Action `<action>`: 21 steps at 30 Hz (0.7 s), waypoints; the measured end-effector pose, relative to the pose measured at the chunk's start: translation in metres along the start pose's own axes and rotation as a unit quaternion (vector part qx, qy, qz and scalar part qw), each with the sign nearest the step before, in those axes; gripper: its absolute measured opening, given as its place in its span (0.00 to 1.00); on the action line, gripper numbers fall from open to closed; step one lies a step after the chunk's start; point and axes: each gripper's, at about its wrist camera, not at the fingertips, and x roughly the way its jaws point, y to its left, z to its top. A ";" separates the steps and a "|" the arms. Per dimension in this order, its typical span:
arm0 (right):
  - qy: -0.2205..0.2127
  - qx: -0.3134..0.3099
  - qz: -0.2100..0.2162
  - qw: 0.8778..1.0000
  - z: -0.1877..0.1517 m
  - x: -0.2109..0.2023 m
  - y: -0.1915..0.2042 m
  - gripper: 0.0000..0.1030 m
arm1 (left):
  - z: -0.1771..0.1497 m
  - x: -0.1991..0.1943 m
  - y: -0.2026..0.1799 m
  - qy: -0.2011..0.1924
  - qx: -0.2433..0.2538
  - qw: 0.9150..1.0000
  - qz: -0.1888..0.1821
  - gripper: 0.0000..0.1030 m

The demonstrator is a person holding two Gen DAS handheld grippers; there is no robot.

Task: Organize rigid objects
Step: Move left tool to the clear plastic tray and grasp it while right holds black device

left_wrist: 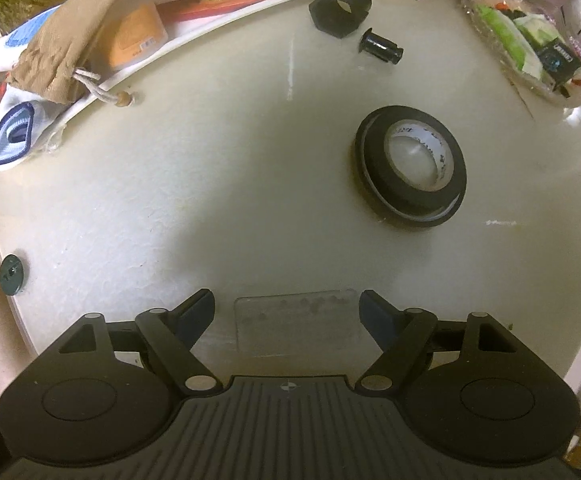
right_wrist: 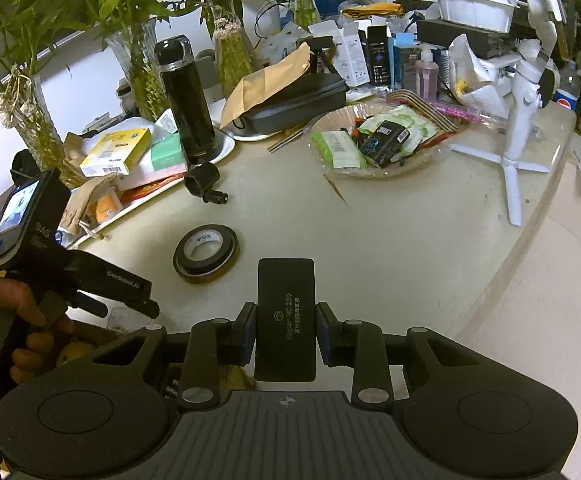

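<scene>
My left gripper [left_wrist: 286, 316] points down at the cream table [left_wrist: 170, 208], open, with a flat clear plastic rectangle [left_wrist: 296, 322] lying on the table between its fingers; the pads stand apart from it. Beyond it lie a black tape roll [left_wrist: 410, 166], a black clamp ring [left_wrist: 340, 8] and a small black plug [left_wrist: 380, 46]. My right gripper [right_wrist: 286, 334] is shut on a black rectangular box [right_wrist: 286, 312], held above the table. In the right wrist view the tape roll [right_wrist: 205, 252] lies ahead, and a hand [right_wrist: 6, 300] holds the left gripper's body [right_wrist: 70, 276] at the left.
A white tray [left_wrist: 218, 26] with a tan pouch [left_wrist: 66, 44] and boxes lines the far left. A clear dish of packets [right_wrist: 378, 140], a white tripod [right_wrist: 518, 132], a black flask [right_wrist: 186, 100] and plant vases [right_wrist: 142, 68] stand behind. A dark round cap [left_wrist: 11, 274] sits at the table's left edge.
</scene>
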 end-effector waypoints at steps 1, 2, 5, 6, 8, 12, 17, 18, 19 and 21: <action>0.001 0.000 0.001 1.000 -0.001 0.000 0.000 0.33 | 0.000 0.001 -0.003 0.001 0.003 1.000 0.005 0.77; 0.002 0.000 0.002 1.000 -0.002 0.001 0.001 0.33 | 0.000 0.002 -0.005 0.003 0.005 1.000 0.009 0.77; 0.004 -0.001 0.004 1.000 -0.004 0.001 0.003 0.33 | -0.001 0.003 -0.013 0.009 0.010 1.000 0.018 0.77; 0.004 -0.001 0.004 1.000 -0.005 0.001 0.004 0.33 | -0.002 0.003 -0.017 0.008 0.017 0.999 0.026 0.76; 0.003 0.000 0.004 1.000 -0.005 0.001 0.004 0.33 | -0.005 0.002 -0.021 -0.001 0.026 0.999 0.031 0.71; 0.001 0.006 0.004 1.000 -0.006 -0.002 0.003 0.33 | -0.005 0.000 -0.023 -0.009 0.029 0.999 0.031 0.66; 0.003 0.008 0.006 1.000 -0.007 -0.003 0.002 0.33 | -0.009 -0.001 -0.023 -0.026 0.041 0.999 0.025 0.66; 0.004 0.009 0.006 1.000 -0.007 -0.003 0.002 0.33 | -0.014 -0.007 -0.022 -0.029 0.042 0.998 0.021 0.66; 0.004 0.010 0.006 1.000 -0.008 -0.004 0.002 0.33 | -0.015 -0.010 -0.022 -0.034 0.044 0.998 0.018 0.66; 0.007 0.013 0.008 1.000 -0.009 -0.003 0.002 0.33 | -0.018 -0.019 -0.021 -0.047 0.052 0.997 0.016 0.66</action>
